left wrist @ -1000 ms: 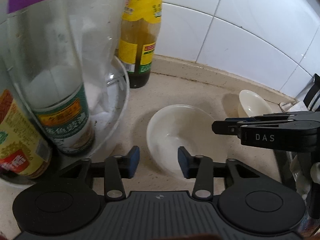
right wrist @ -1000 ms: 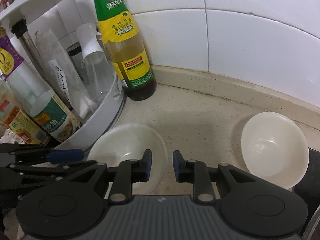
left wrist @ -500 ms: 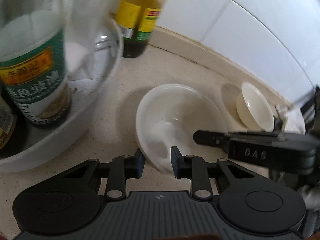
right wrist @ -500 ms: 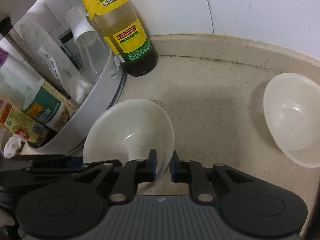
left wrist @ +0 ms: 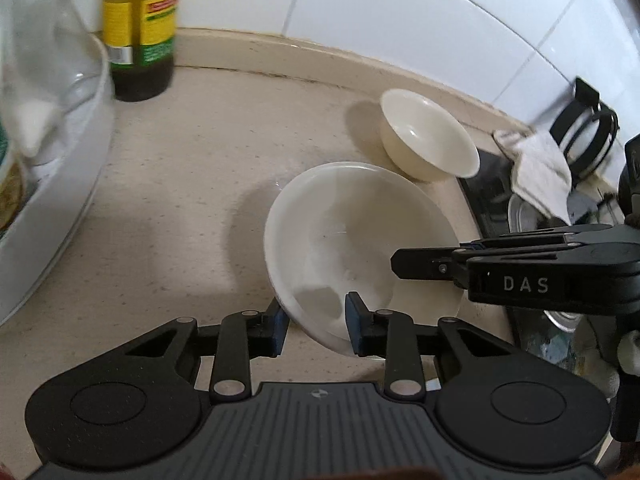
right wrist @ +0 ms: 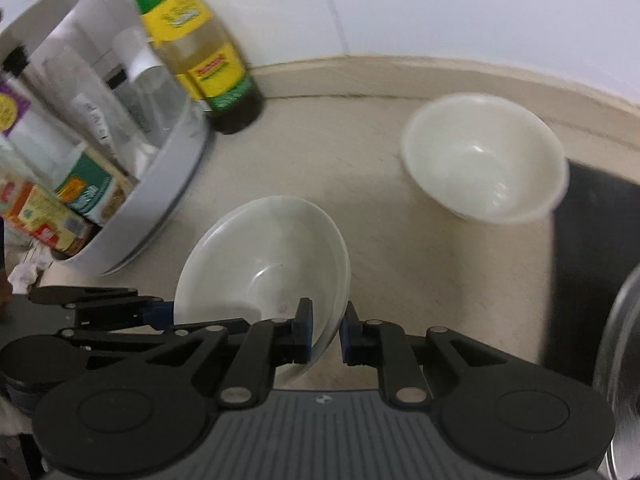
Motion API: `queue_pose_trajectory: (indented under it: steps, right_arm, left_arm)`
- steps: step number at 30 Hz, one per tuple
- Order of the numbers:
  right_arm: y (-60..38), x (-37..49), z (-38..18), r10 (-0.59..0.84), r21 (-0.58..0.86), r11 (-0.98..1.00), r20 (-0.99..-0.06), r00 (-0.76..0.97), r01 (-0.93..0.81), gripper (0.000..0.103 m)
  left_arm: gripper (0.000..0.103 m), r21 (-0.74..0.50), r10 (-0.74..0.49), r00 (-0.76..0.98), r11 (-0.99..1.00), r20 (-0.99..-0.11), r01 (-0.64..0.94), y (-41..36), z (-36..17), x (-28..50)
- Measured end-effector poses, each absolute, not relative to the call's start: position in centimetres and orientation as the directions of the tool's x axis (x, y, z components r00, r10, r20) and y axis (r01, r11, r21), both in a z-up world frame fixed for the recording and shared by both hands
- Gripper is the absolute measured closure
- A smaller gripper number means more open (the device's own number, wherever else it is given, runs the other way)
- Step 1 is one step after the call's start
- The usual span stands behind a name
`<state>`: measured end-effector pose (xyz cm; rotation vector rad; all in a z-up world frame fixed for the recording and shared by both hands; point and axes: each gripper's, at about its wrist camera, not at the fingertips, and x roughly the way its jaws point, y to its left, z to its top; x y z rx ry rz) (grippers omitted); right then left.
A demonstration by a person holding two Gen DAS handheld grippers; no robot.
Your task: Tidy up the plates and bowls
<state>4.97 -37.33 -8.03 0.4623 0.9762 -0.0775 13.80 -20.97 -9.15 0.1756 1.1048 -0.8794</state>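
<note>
Both tools hold the same white bowl (left wrist: pixel 352 236). The right tool (right wrist: pixel 325 330) is pinched nearly shut on the rim nearest it, one pad inside and one outside. The left tool (left wrist: pixel 316 326) straddles the opposite rim, its jaws narrow and just now opening a little; its inner pad lies against the inside wall, but whether the outer pad still presses I cannot tell. The bowl is tilted, mouth toward the tiled wall, and looks empty. In the right view a second rim line shows, so it may be two nested bowls; I cannot tell.

Ahead and to the right of both tools, a smaller cream bowl (right wrist: pixel 484 156) sits on the beige worktop (left wrist: pixel 192 184), empty, apart from the held one.

Left of the tools, a white round rack (right wrist: pixel 160 200) holds several bottles and jars; their labels are blurred and partly cut off. A yellow-labelled sauce bottle (right wrist: pixel 208 64) stands just beside the rack, its top out of frame.

At the far right of the left view lies a crumpled cloth (left wrist: pixel 540 168) over dark, unclear metalwork.
</note>
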Motion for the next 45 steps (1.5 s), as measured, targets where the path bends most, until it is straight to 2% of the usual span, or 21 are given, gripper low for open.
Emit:
queue_pose_trajectory:
  steps: [2, 6, 14, 23, 34, 37, 45]
  right_arm:
    - [-37.8, 4.4, -8.2, 0.122, 0.34, 0.894, -0.813, 0.569, 0.293, 0.087]
    - [-38.7, 3.3, -7.9, 0.095, 0.34, 0.88, -0.809, 0.58, 0.331, 0.086]
    - [-41.1, 1.8, -6.2, 0.042, 0.364, 0.84, -0.784, 0.62, 0.403, 0.079]
    - [-46.7, 1.6, -5.6, -0.06, 0.366, 0.756, -0.787, 0.614, 0.543, 0.078]
    - [-51.0, 3.8, -7.4, -0.083, 0.359, 0.71, -0.811, 0.579, 0.606, 0.077]
    - [-51.8, 4.0, -7.8, -0.085, 0.35, 0.709, -0.819, 0.567, 0.612, 0.067]
    - [-52.6, 5.7, -8.5, -0.072, 0.349, 0.712, -0.827, 0.558, 0.61, 0.067]
  left_arm:
    - [0.052, -0.264, -0.522, 0.178, 0.661, -0.834, 0.702, -21.0, -8.9, 13.8]
    - [0.042, -0.238, -0.519, 0.215, 0.672, -0.827, 0.701, -20.2, -7.9, 14.2]
    - [0.043, -0.204, -0.532, 0.279, 0.677, -0.799, 0.707, -20.1, -5.2, 15.3]
    - [0.043, -0.155, -0.549, 0.284, 0.62, -0.786, 0.769, -27.8, -3.5, 16.4]
    - [0.04, -0.118, -0.501, 0.254, 0.597, -0.827, 0.794, -35.3, -5.9, 18.3]
    - [0.038, -0.12, -0.498, 0.244, 0.591, -0.832, 0.798, -36.3, -6.5, 18.8]
    - [0.038, -0.123, -0.476, 0.223, 0.594, -0.851, 0.795, -37.9, -8.2, 19.8]
